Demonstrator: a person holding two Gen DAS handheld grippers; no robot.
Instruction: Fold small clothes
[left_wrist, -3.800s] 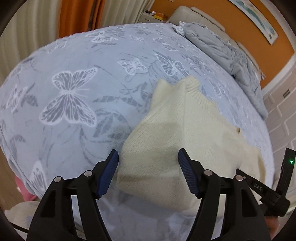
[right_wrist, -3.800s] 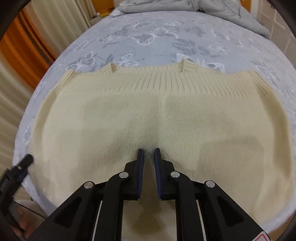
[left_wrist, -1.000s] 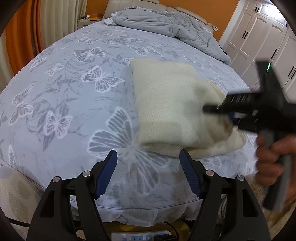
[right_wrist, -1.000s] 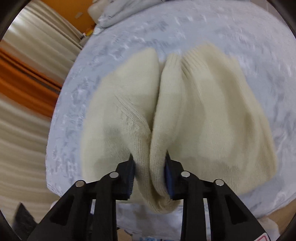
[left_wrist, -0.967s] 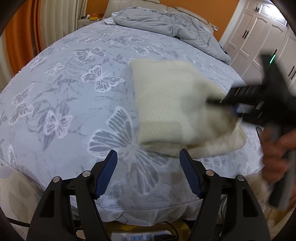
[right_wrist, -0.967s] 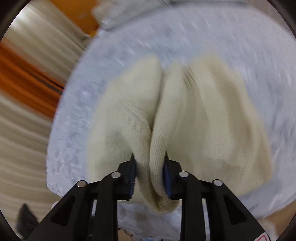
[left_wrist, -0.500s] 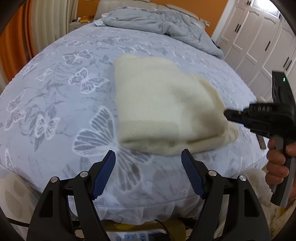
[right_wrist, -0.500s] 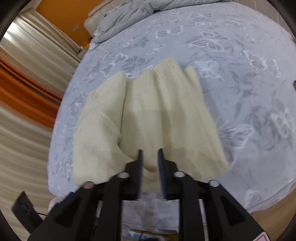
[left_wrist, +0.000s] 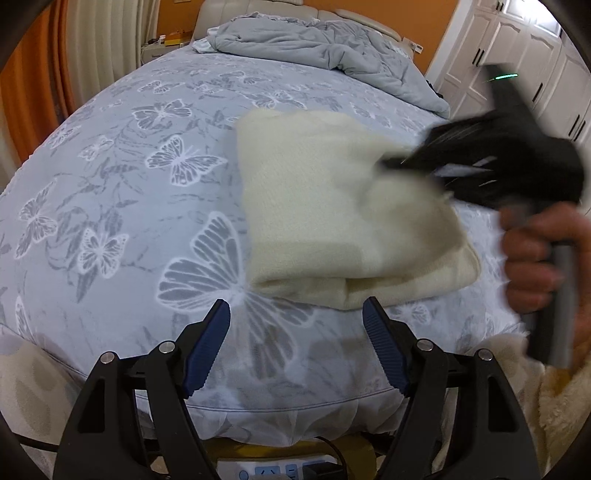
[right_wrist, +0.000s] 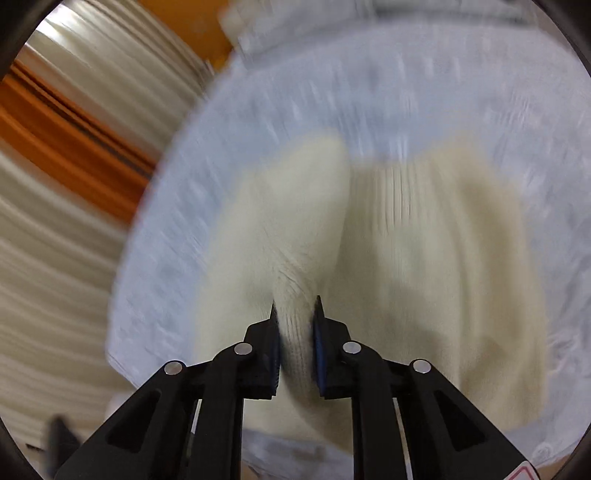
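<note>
No readable text — no labels, numbers.

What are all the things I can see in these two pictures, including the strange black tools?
sweater: one, cream knit, folded, lying on the bedspread near the bed's front edge
bedspread: one, pale blue-grey with white butterflies, covering the bed
duvet: one, grey, crumpled at the head of the bed
headboard: one, beige, padded, behind the duvet
curtains: orange and cream, left of the bed
wardrobe doors: white, far right
left gripper: black with blue pads, open, empty, over the bed's front edge
right gripper: black, shut on a fold of the sweater
right hand: one, holding the blurred right gripper's handle
</note>
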